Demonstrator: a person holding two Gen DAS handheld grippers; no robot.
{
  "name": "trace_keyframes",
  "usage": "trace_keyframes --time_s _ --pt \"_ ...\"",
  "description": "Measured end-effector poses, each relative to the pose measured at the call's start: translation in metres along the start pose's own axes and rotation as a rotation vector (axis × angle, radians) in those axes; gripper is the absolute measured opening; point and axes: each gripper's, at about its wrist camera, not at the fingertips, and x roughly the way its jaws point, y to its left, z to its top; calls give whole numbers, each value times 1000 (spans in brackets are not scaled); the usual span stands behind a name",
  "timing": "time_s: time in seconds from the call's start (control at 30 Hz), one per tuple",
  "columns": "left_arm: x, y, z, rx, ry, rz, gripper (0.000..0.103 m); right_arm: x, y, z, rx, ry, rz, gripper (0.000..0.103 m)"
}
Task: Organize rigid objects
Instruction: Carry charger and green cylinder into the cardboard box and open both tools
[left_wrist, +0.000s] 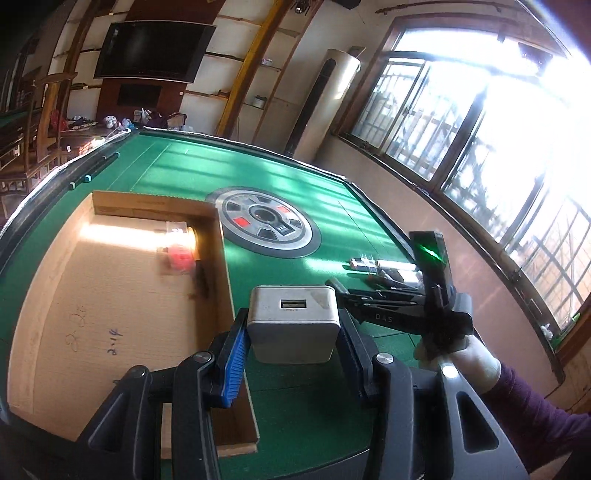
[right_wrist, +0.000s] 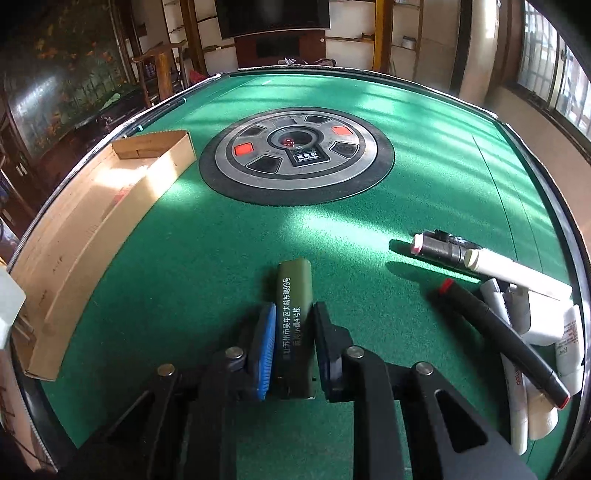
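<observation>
Left gripper (left_wrist: 293, 332): jaws part-open, pads clamped on both sides of a white USB charger (left_wrist: 293, 321). Right gripper (right_wrist: 293, 345): jaws narrow, pads pressed on an olive-green lighter (right_wrist: 295, 325) — pointed steeply down, carried by a gloved hand (left_wrist: 469, 360) with a purple sleeve.

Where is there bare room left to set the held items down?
Most of the cardboard box floor is bare; only its far right corner holds a small red-and-clear item. The green felt between box and centre dial is open. Crowded: the pile of markers and white tubes at the right edge.
</observation>
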Motion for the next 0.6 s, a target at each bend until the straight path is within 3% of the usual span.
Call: trace_keyframes --time_s 0.2,0.33,0.6 --pt "-7 43 15 -40 -3 101 47 -42 18 13 49 -77 203 19" --pt "5 80 32 -99 47 145 47 -47 45 33 52 -68 338 20" --pt "60 145 66 -219 184 165 48 20 108 86 129 71 476 20"
